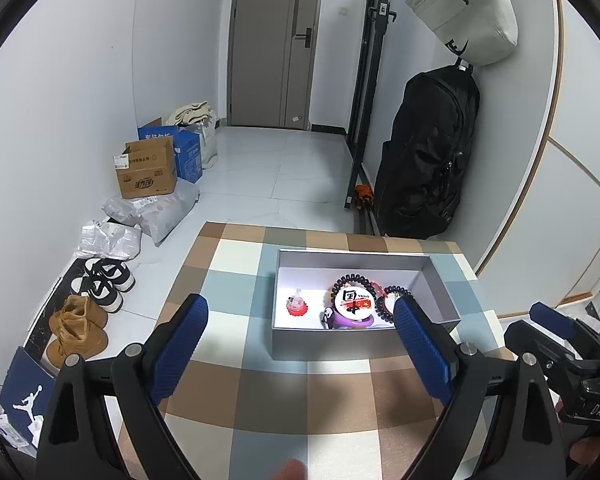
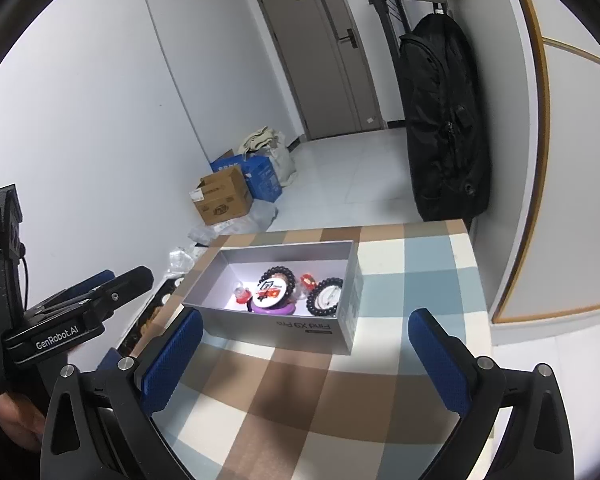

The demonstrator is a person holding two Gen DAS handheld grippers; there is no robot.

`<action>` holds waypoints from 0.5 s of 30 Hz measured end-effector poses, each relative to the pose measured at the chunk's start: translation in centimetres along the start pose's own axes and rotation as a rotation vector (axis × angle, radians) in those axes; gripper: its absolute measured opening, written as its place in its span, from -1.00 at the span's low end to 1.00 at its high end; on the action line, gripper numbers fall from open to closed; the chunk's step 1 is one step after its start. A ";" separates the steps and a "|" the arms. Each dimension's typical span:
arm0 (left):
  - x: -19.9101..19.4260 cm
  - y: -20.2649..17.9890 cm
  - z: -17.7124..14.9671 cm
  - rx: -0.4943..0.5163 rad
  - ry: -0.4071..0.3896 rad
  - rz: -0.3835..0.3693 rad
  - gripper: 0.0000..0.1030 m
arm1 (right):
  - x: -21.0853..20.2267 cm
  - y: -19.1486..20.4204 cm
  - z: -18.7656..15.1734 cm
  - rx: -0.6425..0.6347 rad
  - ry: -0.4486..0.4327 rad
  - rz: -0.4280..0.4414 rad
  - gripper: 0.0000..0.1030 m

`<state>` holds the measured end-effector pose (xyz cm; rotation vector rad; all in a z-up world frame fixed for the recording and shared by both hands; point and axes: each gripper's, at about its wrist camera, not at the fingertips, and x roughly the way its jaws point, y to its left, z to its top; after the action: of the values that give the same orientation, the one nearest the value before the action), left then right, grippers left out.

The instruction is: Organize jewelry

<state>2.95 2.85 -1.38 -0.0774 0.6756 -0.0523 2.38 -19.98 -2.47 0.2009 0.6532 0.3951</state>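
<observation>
A grey open box point(image 1: 350, 346) point(image 2: 284, 326) sits on the checked tablecloth point(image 1: 236, 408) point(image 2: 404, 292). Inside lie a round white badge point(image 1: 352, 300) point(image 2: 271, 291) ringed by a black bead bracelet, a purple ring piece point(image 1: 358, 323) point(image 2: 272, 310), a small red trinket point(image 1: 297, 305) point(image 2: 241, 295) and a second black bead bracelet point(image 1: 396, 294) point(image 2: 326, 297). My left gripper point(image 1: 300, 314) hovers open just short of the box, nothing between its blue pads. My right gripper point(image 2: 306, 330) is also open and empty, in front of the box.
Shoes point(image 1: 104, 282), cardboard boxes point(image 1: 146, 172) point(image 2: 222, 198) and plastic parcels point(image 1: 156, 212) line the floor at the left. A black bag point(image 1: 428, 152) point(image 2: 444, 120) hangs on a rack at the right. The table's left edge drops to the floor.
</observation>
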 end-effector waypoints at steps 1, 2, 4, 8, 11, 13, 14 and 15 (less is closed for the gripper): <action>0.1 -0.1 0.0 0.003 0.009 -0.009 0.77 | 0.0 0.0 0.0 0.000 0.002 -0.001 1.00; 0.3 -0.1 -0.1 0.005 0.017 -0.017 0.77 | 0.1 -0.1 0.0 0.003 0.003 -0.002 1.00; 0.3 -0.3 -0.2 0.021 0.019 -0.013 0.77 | 0.1 -0.1 0.0 0.007 0.005 -0.005 1.00; 0.1 -0.6 -0.1 0.046 0.007 -0.014 0.77 | 0.1 -0.2 0.1 0.011 0.005 -0.005 1.00; 0.0 -0.6 -0.1 0.051 0.008 -0.018 0.77 | 0.3 -0.3 0.0 0.018 0.021 -0.002 1.00; 0.1 -0.6 -0.2 0.052 0.011 -0.021 0.77 | 0.4 -0.4 0.0 0.017 0.026 -0.007 1.00; 0.1 -0.8 -0.2 0.054 0.010 -0.022 0.77 | 0.5 -0.4 0.0 0.017 0.027 -0.008 1.00; 0.1 -0.8 -0.2 0.059 0.010 -0.025 0.77 | 0.4 -0.4 0.0 0.019 0.025 -0.006 1.00</action>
<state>2.87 2.01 -1.50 -0.0291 0.6831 -0.0965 2.81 -20.17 -2.82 0.2120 0.6824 0.3866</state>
